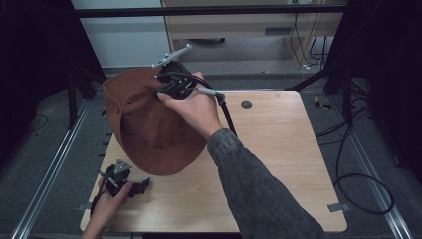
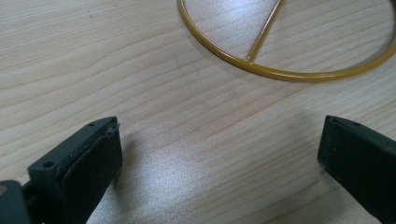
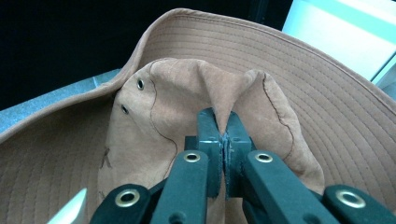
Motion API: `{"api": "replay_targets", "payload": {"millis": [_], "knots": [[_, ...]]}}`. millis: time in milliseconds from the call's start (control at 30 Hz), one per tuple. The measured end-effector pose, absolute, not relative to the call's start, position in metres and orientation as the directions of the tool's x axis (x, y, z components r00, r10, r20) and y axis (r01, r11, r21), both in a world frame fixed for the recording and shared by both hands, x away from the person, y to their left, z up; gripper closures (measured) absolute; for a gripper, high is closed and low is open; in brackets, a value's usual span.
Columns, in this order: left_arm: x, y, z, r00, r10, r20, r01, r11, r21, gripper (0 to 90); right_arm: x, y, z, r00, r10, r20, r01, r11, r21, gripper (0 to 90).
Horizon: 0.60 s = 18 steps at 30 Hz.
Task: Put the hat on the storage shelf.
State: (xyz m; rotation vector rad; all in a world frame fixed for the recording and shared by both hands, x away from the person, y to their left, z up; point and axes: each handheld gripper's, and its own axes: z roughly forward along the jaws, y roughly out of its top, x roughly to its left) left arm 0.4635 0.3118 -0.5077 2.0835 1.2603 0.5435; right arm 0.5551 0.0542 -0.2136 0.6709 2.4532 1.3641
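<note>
Setting: you work at a pale wooden table [image 1: 278,164] with dark floor, rails and cables around it.
Hat: the brown hat [image 1: 149,124] hangs lifted over the table's far left corner, its lower brim near or on the wood; I cannot tell which.
Right gripper [image 3: 223,135]: your jaws are clamped tight on a fold of the hat's crown, pads nearly meeting through the cloth.
Left gripper [image 1: 122,181]: it rests low at the table's near left, this side of the hat, jaws wide apart and holding nothing.
Handling: the hat looks light, soft and floppy, so it will likely sag and swing; pinch the cloth deep, or take the stitched brim, which seems stiffer.
Views: your right gripper view shows the eyelets [image 3: 140,84] and the pinched fold; your left gripper view shows a yellow ring [image 2: 280,70] lying flat on the table.
</note>
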Motion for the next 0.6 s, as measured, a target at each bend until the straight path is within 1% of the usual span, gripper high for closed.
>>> {"api": "replay_targets", "payload": {"millis": [167, 600], "knots": [[0.463, 0.312, -0.508, 0.456, 0.890, 0.022, 0.627, -0.339, 0.701, 0.0, 0.557, 0.057, -0.213, -0.862, 0.507, 0.004, 0.271, 0.454, 0.849, 88.8], [0.463, 0.312, -0.508, 0.456, 0.890, 0.023, 0.628, -0.340, 0.700, 0.0, 0.562, 0.067, -0.224, -0.865, 0.502, 0.016, 0.287, 0.467, 0.836, 88.7]]}}
